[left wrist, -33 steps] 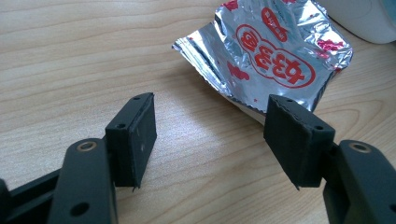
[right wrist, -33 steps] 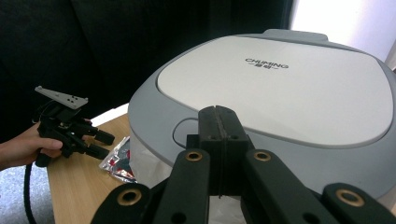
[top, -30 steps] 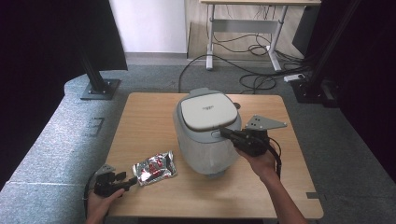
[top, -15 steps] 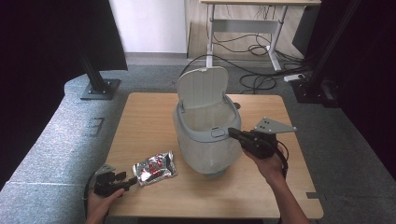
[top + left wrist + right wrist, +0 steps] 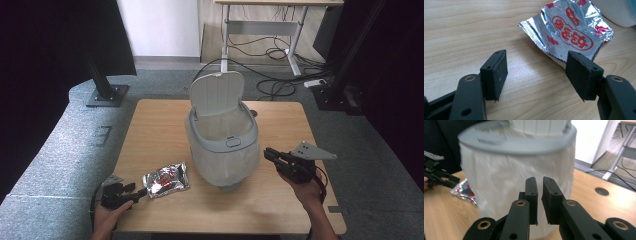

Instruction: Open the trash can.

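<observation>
A small grey bin (image 5: 224, 150) with a white liner stands mid-table, its lid (image 5: 216, 92) flipped up and open. A crumpled silver wrapper with red print (image 5: 166, 180) lies flat on the wood to the bin's left front. My left gripper (image 5: 136, 192) rests at the table's front left, open, its jaws pointing at the wrapper (image 5: 571, 32) and just short of it. My right gripper (image 5: 269, 153) hovers to the right of the bin, shut with nothing between its jaws; the bin's lined wall (image 5: 519, 177) sits close in front of it.
The wooden table (image 5: 150, 130) has a cable hole (image 5: 253, 113) behind the bin. Grey carpet surrounds the table. A black stand base (image 5: 105, 95) sits at the back left, and a desk frame with cables (image 5: 260, 30) stands behind.
The bin's lid went from shut to fully open. My right gripper drew back from the lid front, down and to the right. The left gripper stayed by the wrapper.
</observation>
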### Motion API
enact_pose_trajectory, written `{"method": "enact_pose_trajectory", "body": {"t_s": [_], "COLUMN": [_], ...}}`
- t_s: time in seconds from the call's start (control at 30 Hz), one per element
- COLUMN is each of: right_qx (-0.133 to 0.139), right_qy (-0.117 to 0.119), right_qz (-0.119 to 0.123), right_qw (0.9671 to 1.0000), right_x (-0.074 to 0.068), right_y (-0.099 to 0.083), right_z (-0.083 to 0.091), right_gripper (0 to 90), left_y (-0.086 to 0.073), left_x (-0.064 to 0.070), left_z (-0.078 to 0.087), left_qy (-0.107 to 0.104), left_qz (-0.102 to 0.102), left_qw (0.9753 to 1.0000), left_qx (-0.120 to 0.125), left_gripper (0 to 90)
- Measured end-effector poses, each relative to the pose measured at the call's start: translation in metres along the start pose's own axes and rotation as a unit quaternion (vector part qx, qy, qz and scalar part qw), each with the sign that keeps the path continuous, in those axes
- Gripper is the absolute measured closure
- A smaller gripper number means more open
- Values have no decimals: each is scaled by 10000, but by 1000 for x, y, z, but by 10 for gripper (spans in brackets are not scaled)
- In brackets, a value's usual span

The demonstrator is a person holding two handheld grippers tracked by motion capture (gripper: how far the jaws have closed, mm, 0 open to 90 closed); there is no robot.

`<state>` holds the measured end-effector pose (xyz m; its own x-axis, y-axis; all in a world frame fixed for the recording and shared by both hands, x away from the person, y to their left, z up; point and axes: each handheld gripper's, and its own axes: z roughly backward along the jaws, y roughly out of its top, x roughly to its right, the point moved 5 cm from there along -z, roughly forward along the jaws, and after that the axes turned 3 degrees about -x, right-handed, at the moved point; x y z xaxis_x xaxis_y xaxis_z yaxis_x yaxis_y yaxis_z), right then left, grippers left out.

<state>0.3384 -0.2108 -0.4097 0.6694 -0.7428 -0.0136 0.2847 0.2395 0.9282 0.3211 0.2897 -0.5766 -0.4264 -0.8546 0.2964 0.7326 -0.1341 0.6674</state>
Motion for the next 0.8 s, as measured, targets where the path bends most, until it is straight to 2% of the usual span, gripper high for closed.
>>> {"method": "enact_pose_trajectory", "body": {"t_s": [0.27,0.43,0.53,0.7,0.73,0.77,0.8], "right_qx": [-245,-490,-668,-691,-691,-818,-818], "right_qy": [-253,-432,-481,-452,-452,-442,-442], "right_qz": [-203,-301,-357,-611,-611,-640,-640], "right_qw": [9992,9974,9960,9947,9947,9936,9936], "right_x": [14,22,26,32,32,34,34], "right_y": [-41,-73,-88,-113,-113,-124,-124], "right_z": [-1,-10,-15,-18,-18,-21,-21], "right_gripper": [723,649,630,621,621,611,611], "left_y": [4,4,3,1,1,1,1], "left_x": [-2,-3,-2,-1,-1,0,0], "left_z": [-3,-3,-2,-1,-1,-1,-1], "left_qy": [-49,-44,-20,25,25,44,44], "left_qz": [-19,-36,-44,-14,-14,-16,-16], "left_qw": [10000,10000,10000,10000,10000,10000,10000], "left_qx": [2,5,-7,-16,-16,-23,-23], "left_gripper": [342,341,342,341,341,339,339]}}
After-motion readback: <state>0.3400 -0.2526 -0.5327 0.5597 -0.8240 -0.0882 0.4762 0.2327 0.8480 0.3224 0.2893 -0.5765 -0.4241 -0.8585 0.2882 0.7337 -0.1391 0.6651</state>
